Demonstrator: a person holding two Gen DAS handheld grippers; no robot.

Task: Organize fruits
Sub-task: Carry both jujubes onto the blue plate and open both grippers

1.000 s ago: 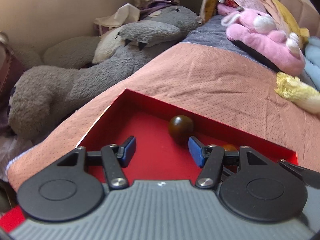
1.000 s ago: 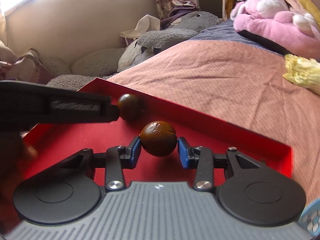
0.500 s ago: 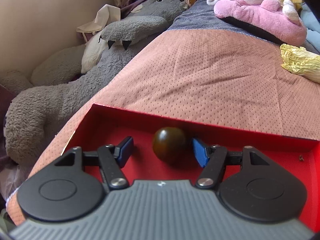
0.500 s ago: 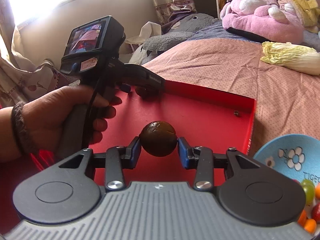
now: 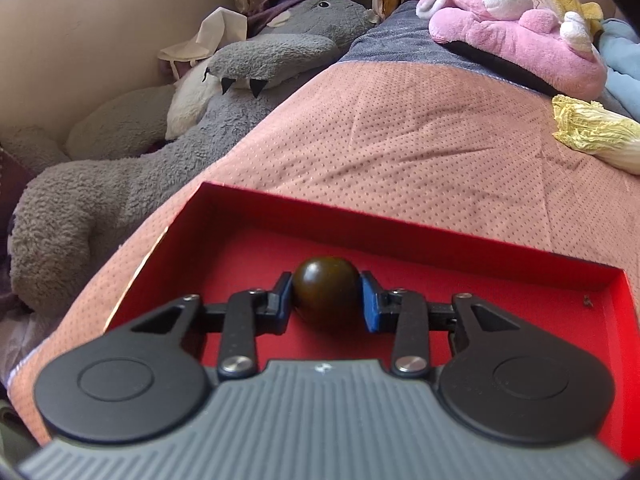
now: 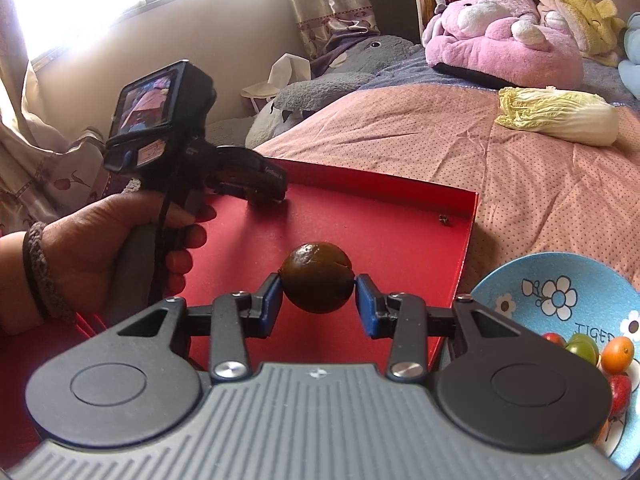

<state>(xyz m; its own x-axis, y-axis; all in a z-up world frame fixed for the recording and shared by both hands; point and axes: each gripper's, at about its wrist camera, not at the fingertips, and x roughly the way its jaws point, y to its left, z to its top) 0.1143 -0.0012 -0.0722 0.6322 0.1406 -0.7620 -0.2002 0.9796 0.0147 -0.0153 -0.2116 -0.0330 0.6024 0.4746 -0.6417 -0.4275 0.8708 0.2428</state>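
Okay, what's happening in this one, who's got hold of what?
A person is sorting fruit on a bed with a handheld gripper in each hand. The left gripper has just closed its fingers on a dark round fruit in the red tray. The right gripper holds a similar brown fruit over the tray, with a blue flowered bowl of small fruits beside it.

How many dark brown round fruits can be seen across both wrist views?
2. One dark fruit sits gripped in the left gripper over the red tray; the other fruit is gripped in the right gripper. More may be hidden behind the grippers.
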